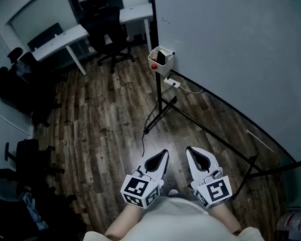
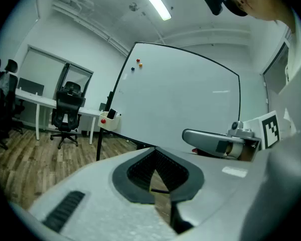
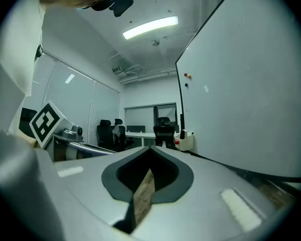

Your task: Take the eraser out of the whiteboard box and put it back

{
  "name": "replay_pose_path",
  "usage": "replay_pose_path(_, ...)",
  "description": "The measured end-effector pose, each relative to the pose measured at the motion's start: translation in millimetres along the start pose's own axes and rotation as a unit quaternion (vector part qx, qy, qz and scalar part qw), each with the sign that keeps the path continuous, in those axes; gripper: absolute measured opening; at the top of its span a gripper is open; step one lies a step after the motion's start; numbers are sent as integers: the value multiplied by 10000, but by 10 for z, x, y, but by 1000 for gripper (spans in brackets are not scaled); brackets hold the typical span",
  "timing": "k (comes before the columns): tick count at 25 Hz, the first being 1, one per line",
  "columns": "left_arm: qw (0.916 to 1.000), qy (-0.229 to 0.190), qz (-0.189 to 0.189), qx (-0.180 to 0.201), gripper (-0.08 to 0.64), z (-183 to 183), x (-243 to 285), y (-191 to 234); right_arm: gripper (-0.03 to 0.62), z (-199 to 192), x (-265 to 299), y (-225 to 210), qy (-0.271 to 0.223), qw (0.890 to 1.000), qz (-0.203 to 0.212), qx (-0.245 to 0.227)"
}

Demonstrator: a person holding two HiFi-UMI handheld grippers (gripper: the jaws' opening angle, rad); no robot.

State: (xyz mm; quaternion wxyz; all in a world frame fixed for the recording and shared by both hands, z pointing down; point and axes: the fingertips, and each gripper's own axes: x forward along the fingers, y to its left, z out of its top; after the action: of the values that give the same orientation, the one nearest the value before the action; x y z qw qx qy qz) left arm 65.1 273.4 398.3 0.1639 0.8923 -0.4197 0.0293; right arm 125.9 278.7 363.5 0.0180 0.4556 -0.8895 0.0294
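You are standing in an office with a dark wood-plank floor [image 1: 105, 119], facing along a whiteboard [image 1: 231, 44] on a black stand [image 1: 159, 102]. The whiteboard box [image 1: 167, 66] is hanging at the board's lower left corner, on the stand's upright. The dark eraser [image 1: 161, 57] is sitting upright inside it, with a small red thing [image 1: 154, 66] beside it that is too small to name.

You are holding both tools close to your body, well apart from the box. The left gripper [image 1: 163, 155] is carrying nothing and its jaws are pressed together, and the right gripper [image 1: 190, 152] is likewise closed on nothing.

By the look of it, you are only just beginning: the eraser is not yet out, so the first step is the approach. The next move is calling for you to walk forward, spread one pair of jaws and come down over the eraser's top edge.

A power strip [image 1: 172, 83] and its cable are lying on the floor at the foot of the stand, and the stand's legs are reaching out across your path, so mind your feet. A white desk [image 1: 60, 40] and a black office chair [image 1: 108, 34] are standing beyond, clear of your way
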Motion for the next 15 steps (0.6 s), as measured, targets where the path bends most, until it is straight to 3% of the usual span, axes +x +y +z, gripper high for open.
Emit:
replay_pose_path(8,10000,-4,-45,58,5,-139,-92,-234,3,-14,-216,115,-25,9998,144,-123)
replay_pose_path(15,9999,-97,76,52,5,-146,-133,-300,3,-3,-349,83,-114,9994,303,99)
